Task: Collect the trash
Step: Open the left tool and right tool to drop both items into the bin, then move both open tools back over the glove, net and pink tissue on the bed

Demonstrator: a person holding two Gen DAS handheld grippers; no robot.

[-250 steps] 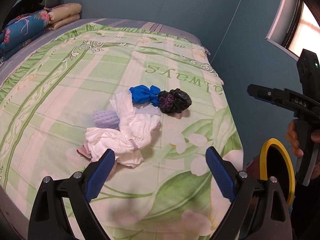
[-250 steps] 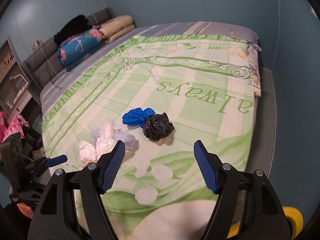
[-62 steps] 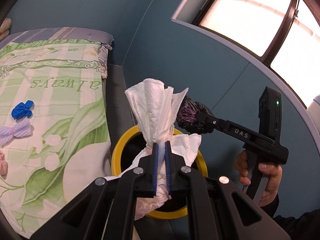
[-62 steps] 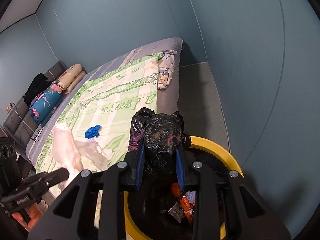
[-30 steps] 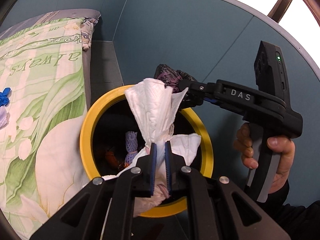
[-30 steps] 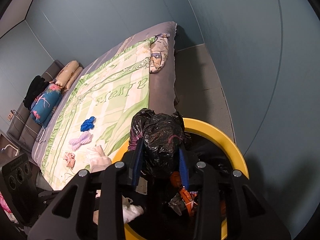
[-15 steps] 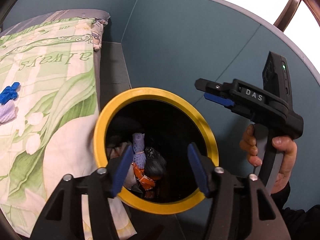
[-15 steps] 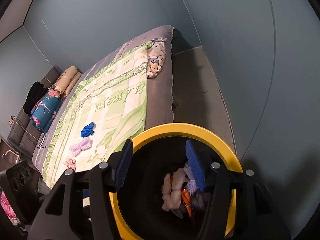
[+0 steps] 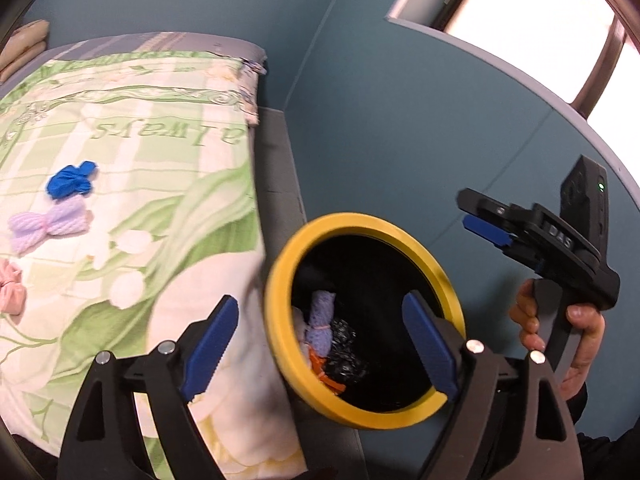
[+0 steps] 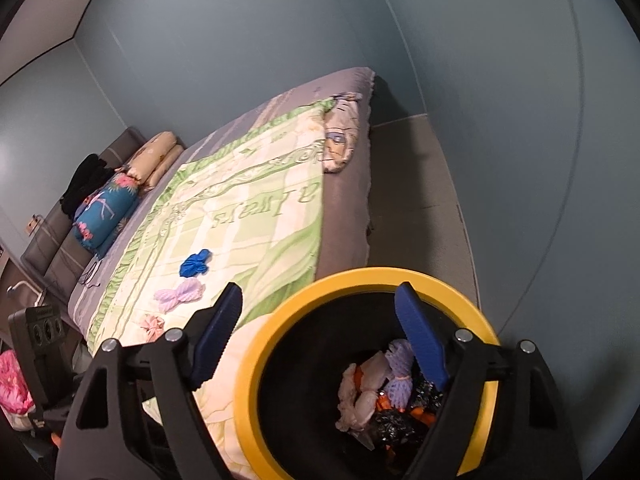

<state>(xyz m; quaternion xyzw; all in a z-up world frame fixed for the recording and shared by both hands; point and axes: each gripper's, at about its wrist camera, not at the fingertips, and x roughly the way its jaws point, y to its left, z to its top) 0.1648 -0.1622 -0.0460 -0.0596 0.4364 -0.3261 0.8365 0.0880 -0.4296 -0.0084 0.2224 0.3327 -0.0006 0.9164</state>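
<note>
Left tongs (image 9: 320,336) apart, just been opening, nothing between. Right tongs (image 10: 320,340) likewise, empty, over yellow-rimmed bin (image 10: 440,276). White, purple, black trash (image 10: 384,388) inside bin. Blue wad (image 10: 195,264), purple wad (image 10: 180,294), pink wad (image 10: 152,325) on bed (image 10: 256,216) near foot edge.

Left gripper (image 9: 320,336): jaws wide apart, just been opening, nothing betw. them, tilted downward. Right gripper (image 10: 320,336): same, jaws spread, just been opening, empty, angled down too. In left wrist view the right gripper sits up and to the right of the left claw, person's hand (image 9: 560,332) wrapped round its handle, dark sleeve below.
</note>
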